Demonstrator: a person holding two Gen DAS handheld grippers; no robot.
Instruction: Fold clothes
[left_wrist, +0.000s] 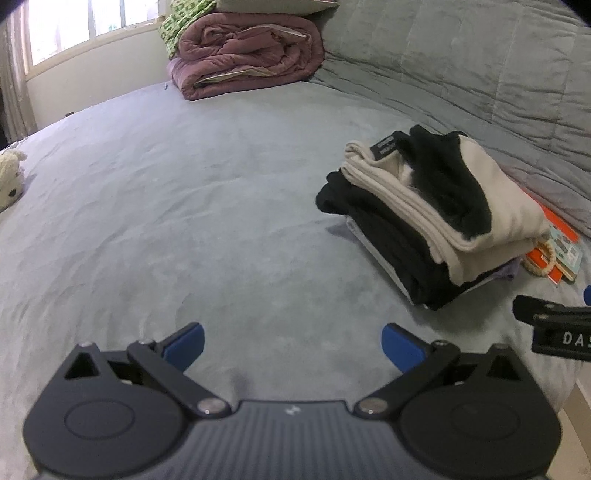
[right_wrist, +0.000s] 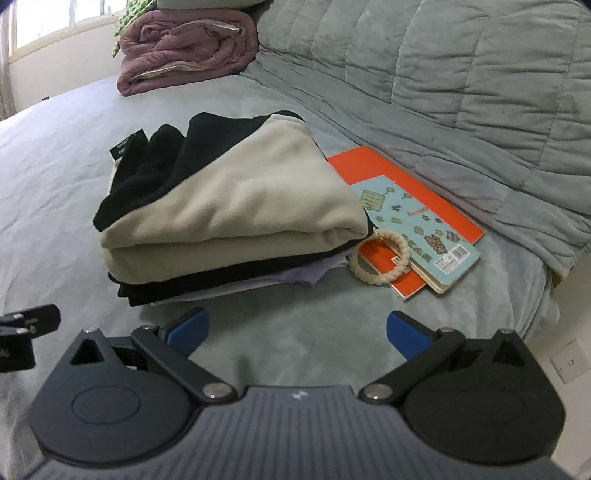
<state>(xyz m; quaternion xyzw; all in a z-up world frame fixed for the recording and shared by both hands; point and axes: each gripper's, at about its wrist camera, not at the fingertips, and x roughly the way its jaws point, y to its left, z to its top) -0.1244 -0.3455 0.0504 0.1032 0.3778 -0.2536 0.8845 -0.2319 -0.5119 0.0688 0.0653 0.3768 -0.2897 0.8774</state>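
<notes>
While both grippers hover over the grey bedspread (left_wrist: 166, 192), findings run near to far.
Left gripper (left_wrist: 292, 345): bottom centre, jaws wide apart, empty.
Right gripper (right_wrist: 297, 334): bottom centre, jaws wide apart, empty.
Clothes pile (right_wrist: 229, 210): folded, mid-frame, cream-and-black top layer.
Books (right_wrist: 424, 221): right of pile, touching it.
Purple quilt (left_wrist: 247, 55): rolled, upper frame.

A grey bed (left_wrist: 155, 206) fills the room below a bright window (left_wrist: 88, 26) (daylight, probably), with a quilted grey cover (right_wrist: 461, 81) bunched along its far side.
</notes>
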